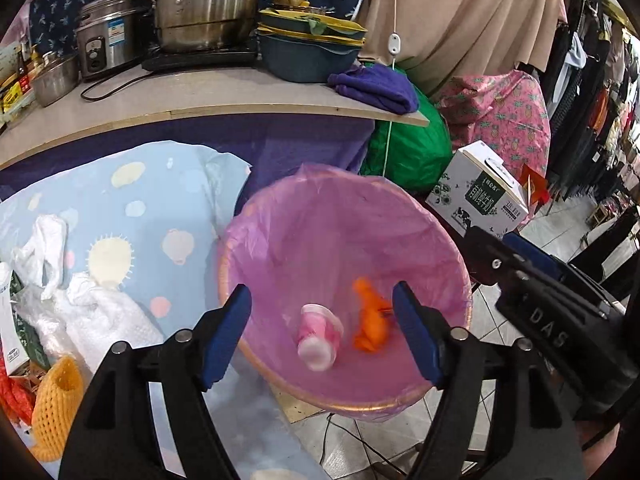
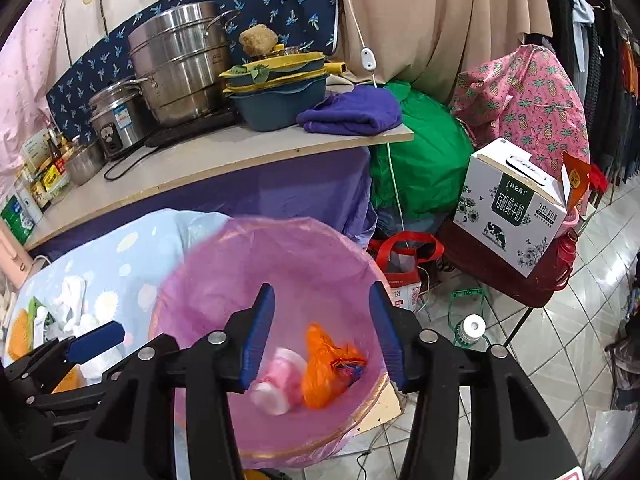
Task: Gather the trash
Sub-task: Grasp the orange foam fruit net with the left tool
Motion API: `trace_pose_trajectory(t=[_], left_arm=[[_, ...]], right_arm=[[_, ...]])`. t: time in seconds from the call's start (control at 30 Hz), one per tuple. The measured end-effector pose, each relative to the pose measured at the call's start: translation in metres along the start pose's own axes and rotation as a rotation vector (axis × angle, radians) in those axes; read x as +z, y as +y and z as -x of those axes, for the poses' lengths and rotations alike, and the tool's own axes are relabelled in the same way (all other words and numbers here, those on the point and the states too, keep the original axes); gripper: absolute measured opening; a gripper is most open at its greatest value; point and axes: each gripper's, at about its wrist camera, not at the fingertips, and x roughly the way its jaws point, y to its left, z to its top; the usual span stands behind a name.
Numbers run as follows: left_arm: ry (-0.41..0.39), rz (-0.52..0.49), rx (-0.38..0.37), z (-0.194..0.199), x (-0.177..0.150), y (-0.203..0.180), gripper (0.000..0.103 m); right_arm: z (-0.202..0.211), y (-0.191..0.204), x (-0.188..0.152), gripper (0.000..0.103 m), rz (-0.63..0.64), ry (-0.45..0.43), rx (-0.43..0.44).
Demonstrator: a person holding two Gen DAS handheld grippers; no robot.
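A bin lined with a pink bag [image 1: 320,216] [image 2: 224,276] stands beside the blue spotted cloth. Inside it lie a pink-and-white cup [image 1: 318,336] [image 2: 278,380] and a crumpled orange bag [image 1: 370,320] [image 2: 326,364], both blurred. My left gripper [image 1: 322,332] is open and empty above the bin. My right gripper [image 2: 322,336] is open and empty above the bin too; its body shows in the left wrist view [image 1: 548,320]. On the cloth lie white plastic bags [image 1: 80,304] and an orange foam net [image 1: 56,404].
A shelf [image 1: 200,96] holds steel pots, a rice cooker, stacked basins and a purple towel [image 1: 376,88]. A milk carton box [image 2: 516,204], green bag [image 2: 424,160], red bag and a bottle [image 2: 470,330] stand on the tiled floor at right.
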Motion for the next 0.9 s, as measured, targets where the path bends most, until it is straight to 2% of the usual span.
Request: trace_pose_trajectory(t=[0.23,0.4,0.53,0.6,0.7,0.9], left_arm=[[-0.064,-0.015,0.069,0.04,-0.006,0.015,0.073],[-0.084,-0.026,0.146,0.07,-0.018,0.036,0.085],[-0.08,-0.009,0.245,0.089,-0.036,0.065,0.085],[-0.071,0.008,0.265,0.095,-0.048,0.08,0.086],[-0.058,0.037,0.308,0.104,-0.067,0.103,0.093],[-0.017,0.094,0.364,0.109,-0.102,0.148,0.093]], right_arm=[[0.024,0.012,-0.001,0.05,0.022,-0.025,0.036],[0.047,0.035,-0.008,0.055,0.059,-0.037,0.083],[0.064,0.055,-0.018,0.057,0.08,-0.042,0.128],[0.072,0.067,-0.027,0.057,0.101,-0.041,0.142],[0.08,0.083,-0.04,0.058,0.136,-0.038,0.152],[0.088,0.123,-0.072,0.058,0.215,-0.003,0.181]])
